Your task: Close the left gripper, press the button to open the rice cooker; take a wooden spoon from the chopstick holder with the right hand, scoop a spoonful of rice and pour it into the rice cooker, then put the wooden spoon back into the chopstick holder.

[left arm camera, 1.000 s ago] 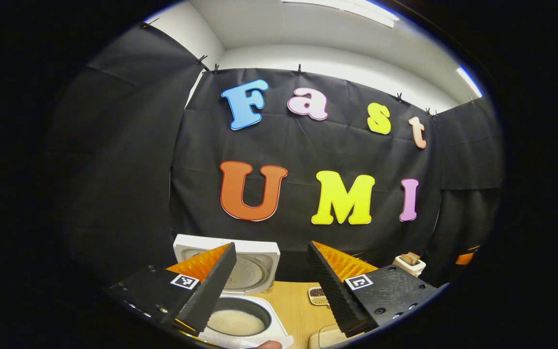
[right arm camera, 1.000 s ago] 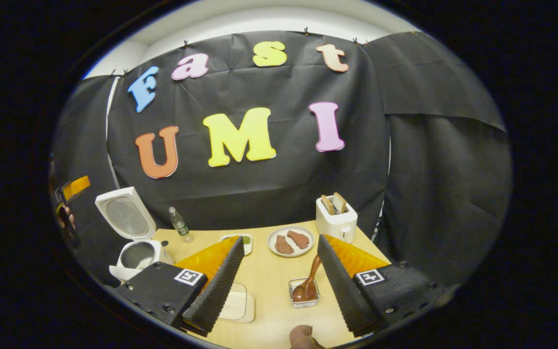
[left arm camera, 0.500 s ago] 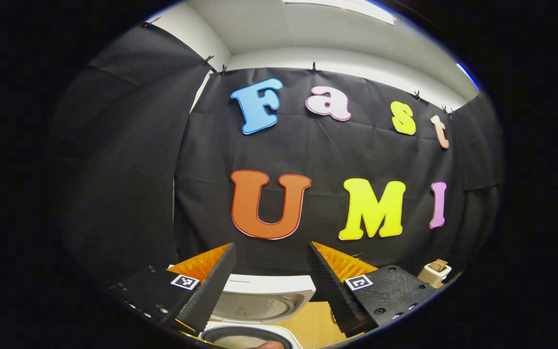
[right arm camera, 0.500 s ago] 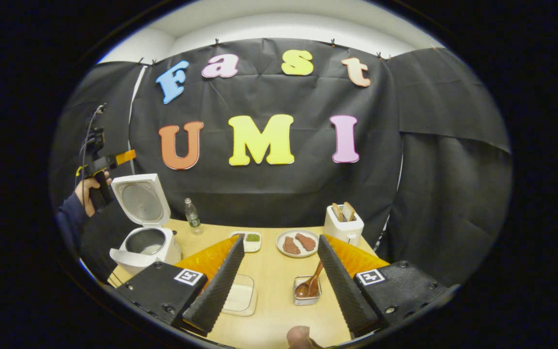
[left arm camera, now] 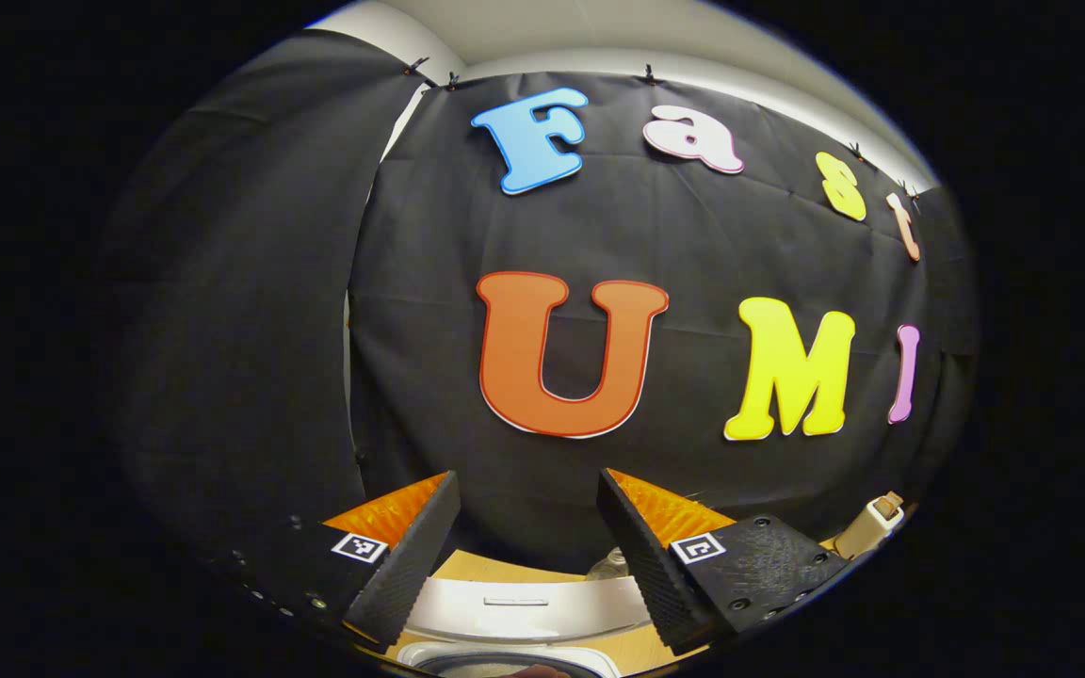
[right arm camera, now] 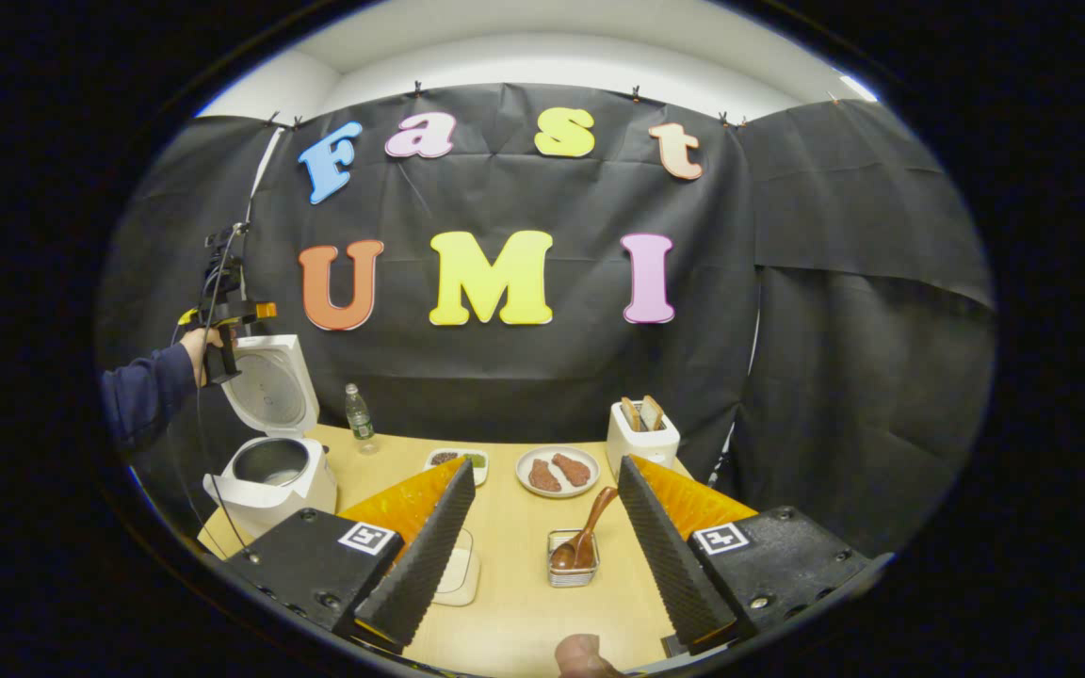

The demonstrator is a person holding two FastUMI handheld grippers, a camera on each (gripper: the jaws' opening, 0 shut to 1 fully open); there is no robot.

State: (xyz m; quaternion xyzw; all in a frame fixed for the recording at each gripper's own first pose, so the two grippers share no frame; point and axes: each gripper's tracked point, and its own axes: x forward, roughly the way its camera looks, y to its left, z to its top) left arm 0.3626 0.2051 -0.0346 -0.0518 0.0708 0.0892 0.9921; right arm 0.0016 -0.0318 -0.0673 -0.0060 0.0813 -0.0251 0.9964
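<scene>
Rice cooker (right arm camera: 269, 452) at lower left stood with its lid up — button step done. Wooden spoon (right arm camera: 583, 539) rested in the chopstick holder (right arm camera: 573, 570), lower centre. Left gripper (left arm camera: 524, 556) and right gripper (right arm camera: 538, 556) both gaped, holding nothing — whether scooping had been done I couldn't tell.

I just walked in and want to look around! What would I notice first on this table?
The white rice cooker at the table's left end, its lid standing wide open with a person's hand holding the left claw above it. In the middle a wooden spoon leans in a small holder, between the right claw's open fingers. Behind sits a toaster with bread.
</scene>
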